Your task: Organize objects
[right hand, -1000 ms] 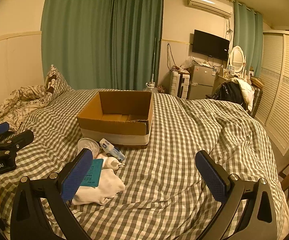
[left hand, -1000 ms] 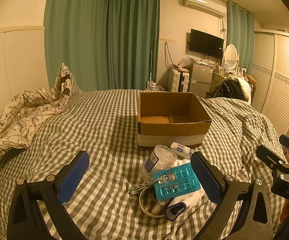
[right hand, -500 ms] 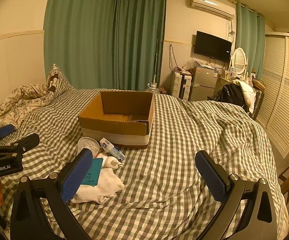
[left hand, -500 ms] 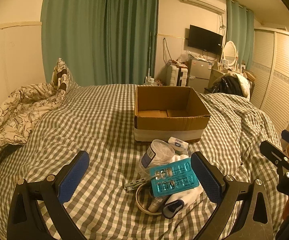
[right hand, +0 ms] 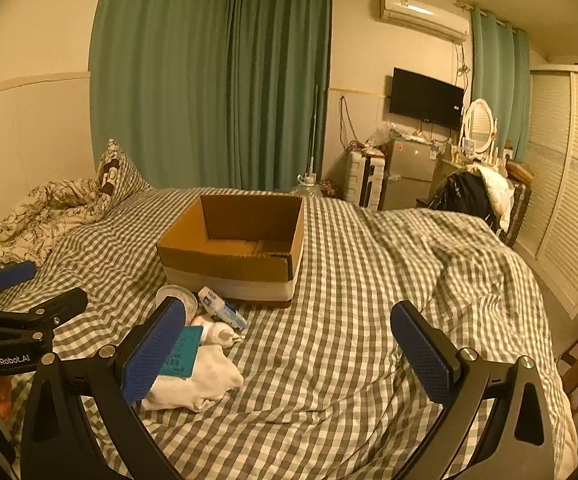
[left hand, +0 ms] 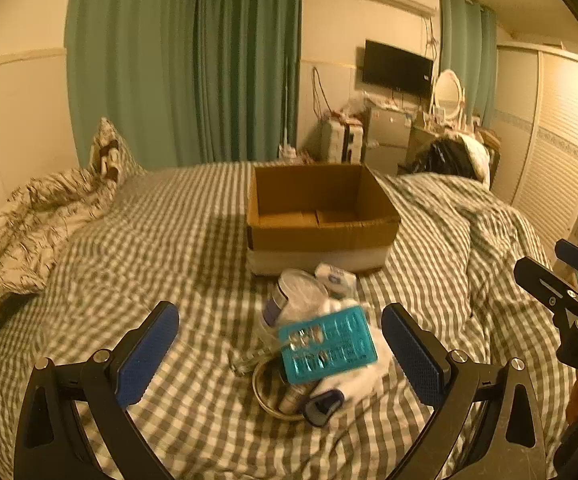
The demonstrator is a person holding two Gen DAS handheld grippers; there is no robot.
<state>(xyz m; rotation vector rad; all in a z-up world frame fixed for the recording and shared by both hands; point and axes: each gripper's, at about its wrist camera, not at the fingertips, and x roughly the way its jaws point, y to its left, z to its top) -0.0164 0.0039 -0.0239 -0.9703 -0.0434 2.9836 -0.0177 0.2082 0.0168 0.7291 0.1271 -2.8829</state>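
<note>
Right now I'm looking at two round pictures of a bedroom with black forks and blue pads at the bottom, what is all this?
Those forks are two hand-held grippers; a person carries one in each hand. Each picture comes from a camera on one gripper, looking out between its jaws. The left gripper and right gripper are both open and hold nothing. On the checked bed sits an open cardboard box that looks empty. In front of it lies a small pile: a teal blister pack, a jar, a white cloth and a small white packet. The left gripper points at that pile.
</note>
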